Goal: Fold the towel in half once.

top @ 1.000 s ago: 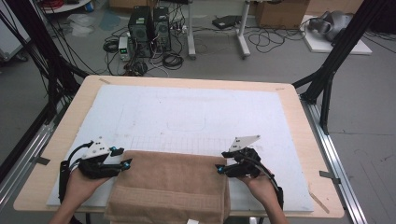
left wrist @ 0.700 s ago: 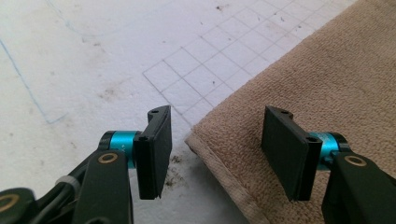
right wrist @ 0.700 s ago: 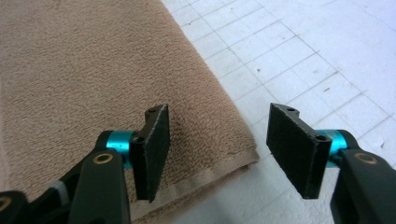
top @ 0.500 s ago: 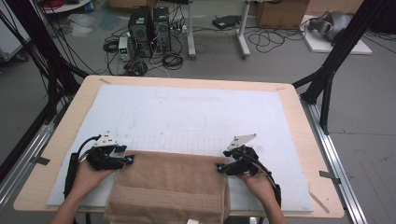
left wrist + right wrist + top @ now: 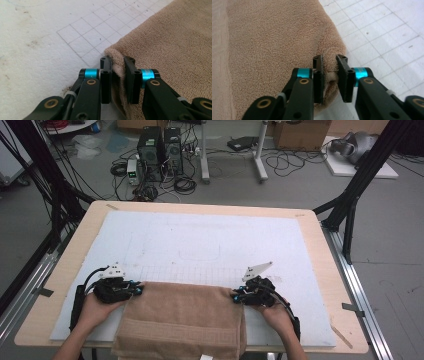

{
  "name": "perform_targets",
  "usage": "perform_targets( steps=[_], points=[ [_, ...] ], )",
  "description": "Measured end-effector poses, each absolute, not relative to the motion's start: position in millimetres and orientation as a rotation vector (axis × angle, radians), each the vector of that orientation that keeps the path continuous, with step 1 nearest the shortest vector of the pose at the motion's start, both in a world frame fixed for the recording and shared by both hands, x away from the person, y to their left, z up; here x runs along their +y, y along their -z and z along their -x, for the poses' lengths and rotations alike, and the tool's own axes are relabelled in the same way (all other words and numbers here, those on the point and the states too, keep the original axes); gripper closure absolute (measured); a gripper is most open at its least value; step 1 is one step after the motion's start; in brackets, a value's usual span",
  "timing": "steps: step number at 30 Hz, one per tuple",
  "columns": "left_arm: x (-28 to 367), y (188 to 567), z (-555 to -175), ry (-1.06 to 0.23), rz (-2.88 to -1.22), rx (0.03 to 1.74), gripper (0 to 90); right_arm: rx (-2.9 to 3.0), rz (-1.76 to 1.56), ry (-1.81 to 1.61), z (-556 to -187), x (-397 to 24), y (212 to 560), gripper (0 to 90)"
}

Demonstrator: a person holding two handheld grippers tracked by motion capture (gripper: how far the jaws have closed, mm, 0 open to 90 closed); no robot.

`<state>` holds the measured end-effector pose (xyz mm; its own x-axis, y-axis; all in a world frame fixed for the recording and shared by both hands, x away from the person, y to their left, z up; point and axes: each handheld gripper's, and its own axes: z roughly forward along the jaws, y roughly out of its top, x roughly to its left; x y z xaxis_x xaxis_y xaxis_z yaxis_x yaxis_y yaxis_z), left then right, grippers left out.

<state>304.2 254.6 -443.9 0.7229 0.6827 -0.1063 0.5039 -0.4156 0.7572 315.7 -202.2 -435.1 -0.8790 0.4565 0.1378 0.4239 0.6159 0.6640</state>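
Observation:
A tan towel [image 5: 182, 317] lies folded at the near edge of the white mat [image 5: 210, 240] and hangs over the table's front. My left gripper [image 5: 136, 290] is at the towel's far left corner, my right gripper [image 5: 234, 296] at its far right corner. In the left gripper view the towel [image 5: 175, 45] has its corner bunched between the black pads [image 5: 106, 75], which have just closed on it. In the right gripper view the towel [image 5: 274, 50] is pinched the same way between the pads [image 5: 343, 75], which also just closed.
The mat carries a faint grid [image 5: 200, 272] and lies on a wooden table [image 5: 320, 250]. Black frame posts [image 5: 350, 205] stand at the table's far corners. Computers [image 5: 160, 147] and cables sit on the floor beyond.
Both pairs of jaws have closed onto the towel's far corners. The hands have hardly shifted.

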Motion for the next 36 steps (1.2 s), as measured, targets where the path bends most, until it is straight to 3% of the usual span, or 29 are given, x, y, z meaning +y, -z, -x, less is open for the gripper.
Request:
perform_targets(
  steps=[11,17,28,29,32,36],
  points=[
    [243.6,415.4,-322.6,-0.432,-2.076,0.901,80.5,2.725,-0.785,-1.084,-337.2,-202.0,414.8,81.0],
    [232.8,372.6,-357.7,-0.56,-2.007,0.92,80.9,2.622,-0.83,-1.082,-376.5,-207.4,374.8,81.2],
    [217.3,295.5,-417.2,-0.681,-1.952,0.916,80.7,2.466,-0.875,-1.032,-435.8,-212.0,310.8,81.3],
    [215.4,294.8,-419.2,-0.697,-1.957,0.912,79.2,2.467,-0.885,-1.022,-439.1,-211.2,308.0,79.4],
    [216.7,301.6,-422.6,-0.67,-1.975,0.956,58.6,2.426,-0.924,-1.002,-444.9,-212.7,310.7,64.2],
    [226.8,319.6,-414.3,-0.633,-1.972,0.949,54.3,2.466,-0.901,-1.018,-437.2,-212.5,320.3,56.7]
  ],
)
